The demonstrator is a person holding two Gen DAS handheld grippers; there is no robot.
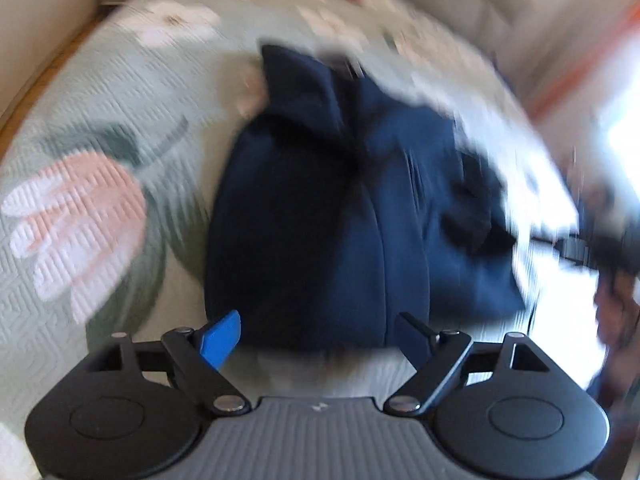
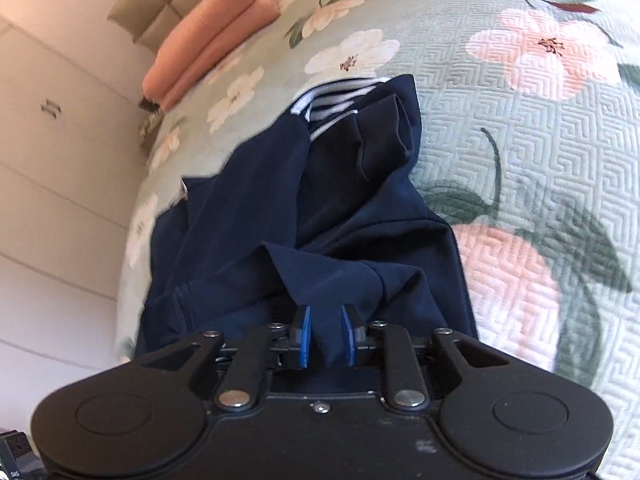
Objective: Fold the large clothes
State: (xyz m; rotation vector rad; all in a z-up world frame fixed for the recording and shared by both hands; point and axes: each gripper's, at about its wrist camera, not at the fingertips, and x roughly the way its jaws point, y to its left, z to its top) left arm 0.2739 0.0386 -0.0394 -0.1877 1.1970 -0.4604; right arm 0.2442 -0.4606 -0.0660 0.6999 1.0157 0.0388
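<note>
1. My left gripper (image 1: 318,338): matte black linkage arms on two round black housings, each with a raised disc. Between them lies a grey ribbed plate with a small pale mark.
2. Its fingers: one bright blue pad (image 1: 222,338); the other looks dark navy.
3. Silver rivets cap each pivot.
4. My right gripper (image 2: 325,336): the same black build, a black centre plate with one small screw, and two blue pads (image 2: 305,336).
</note>
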